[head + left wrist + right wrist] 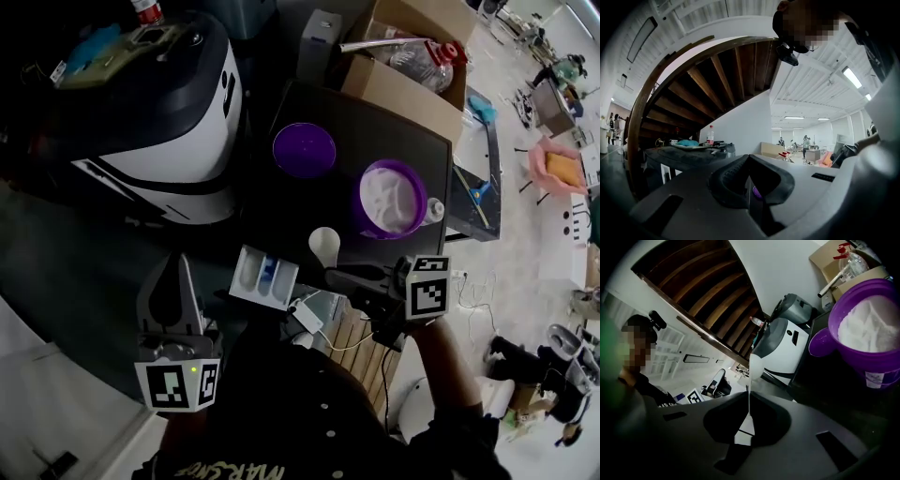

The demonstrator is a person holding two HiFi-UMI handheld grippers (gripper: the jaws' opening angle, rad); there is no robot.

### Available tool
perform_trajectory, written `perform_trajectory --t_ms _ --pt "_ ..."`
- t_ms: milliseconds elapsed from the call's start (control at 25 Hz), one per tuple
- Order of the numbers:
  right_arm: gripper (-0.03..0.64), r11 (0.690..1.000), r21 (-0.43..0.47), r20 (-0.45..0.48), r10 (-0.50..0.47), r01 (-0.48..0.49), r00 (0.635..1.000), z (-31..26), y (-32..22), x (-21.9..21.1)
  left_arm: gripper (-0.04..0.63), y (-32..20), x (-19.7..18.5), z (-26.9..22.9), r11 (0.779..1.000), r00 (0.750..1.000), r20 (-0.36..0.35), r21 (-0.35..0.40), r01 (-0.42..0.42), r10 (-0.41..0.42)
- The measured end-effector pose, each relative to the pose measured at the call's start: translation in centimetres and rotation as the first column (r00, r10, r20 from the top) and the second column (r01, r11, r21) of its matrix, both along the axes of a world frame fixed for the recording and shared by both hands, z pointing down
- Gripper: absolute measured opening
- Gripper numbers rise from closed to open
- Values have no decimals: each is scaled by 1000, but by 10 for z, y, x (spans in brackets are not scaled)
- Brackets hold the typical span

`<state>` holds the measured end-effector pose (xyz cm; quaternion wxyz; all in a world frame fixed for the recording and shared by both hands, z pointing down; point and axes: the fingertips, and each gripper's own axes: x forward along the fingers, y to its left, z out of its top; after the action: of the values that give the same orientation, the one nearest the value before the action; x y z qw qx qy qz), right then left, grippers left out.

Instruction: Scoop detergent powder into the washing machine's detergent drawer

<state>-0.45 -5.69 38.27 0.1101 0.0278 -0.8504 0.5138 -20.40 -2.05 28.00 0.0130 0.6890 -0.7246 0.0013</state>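
Observation:
My right gripper [339,276] is shut on the handle of a white scoop [323,245], whose bowl hovers over the near edge of the black table [412,141]. Just left of the scoop lies the white detergent drawer [265,276] with blue inserts. The purple tub [391,199] of white powder stands open further back, its purple lid [304,150] beside it. In the right gripper view the scoop [755,364] shows edge-on above my right gripper [749,416], with the tub [869,336] at the right. My left gripper [174,274] points upward, shut and empty, left of the drawer; seen again as left gripper [750,190].
The white and black washing machine [169,112] stands at the back left. A cardboard box [412,56] with a plastic bottle sits behind the table. White cables [314,317] and wooden slats [361,352] lie below the drawer.

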Motion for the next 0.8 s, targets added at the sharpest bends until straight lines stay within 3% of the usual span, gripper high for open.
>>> perform_trajectory --t_ms 360,800 --pt "32 991 65 -192 -104 119 976 65 30 -35 14 28 -22 21 997 998 -21 -40 65 -65" --pt "32 981 -10 -309 -188 195 932 147 62 -47 14 52 -34 58 990 992 -63 -97 101 -108"
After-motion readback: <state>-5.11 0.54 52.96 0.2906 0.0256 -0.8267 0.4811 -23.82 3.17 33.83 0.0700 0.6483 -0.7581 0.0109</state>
